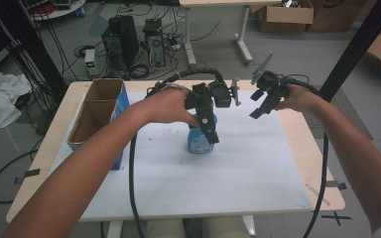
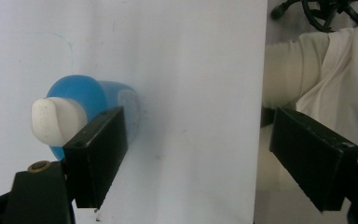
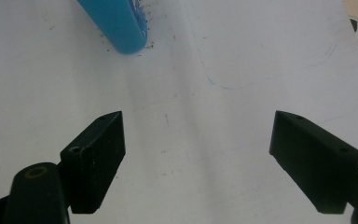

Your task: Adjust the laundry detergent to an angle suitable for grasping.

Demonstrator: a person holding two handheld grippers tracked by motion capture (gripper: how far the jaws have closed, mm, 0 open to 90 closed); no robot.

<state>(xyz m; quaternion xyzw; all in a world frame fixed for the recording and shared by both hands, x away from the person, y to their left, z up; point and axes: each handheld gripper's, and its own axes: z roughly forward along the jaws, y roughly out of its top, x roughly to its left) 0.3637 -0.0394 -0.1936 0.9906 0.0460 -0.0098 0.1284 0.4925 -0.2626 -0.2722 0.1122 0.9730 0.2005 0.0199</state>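
A blue bottle [image 1: 197,143] with a white cap stands upright on the white sheet [image 1: 238,173] near the table's middle. My left gripper [image 1: 209,133] hangs over it and points down, open. In the left gripper view the bottle [image 2: 98,95] and its cap [image 2: 56,122] lie left of the left jaw, outside the gap of the gripper [image 2: 200,140]. My right gripper [image 1: 261,106] hovers open above the sheet's far right part with nothing between its jaws. In the right gripper view the right gripper [image 3: 198,135] looks down on bare sheet, with the bottle [image 3: 114,23] at the upper left.
An open cardboard box [image 1: 96,113] with a blue side stands at the table's left. Dark specks lie on the sheet around the bottle. Cables trail from both grippers over the front edge. The person's light trousers [image 2: 307,70] show past the sheet's edge.
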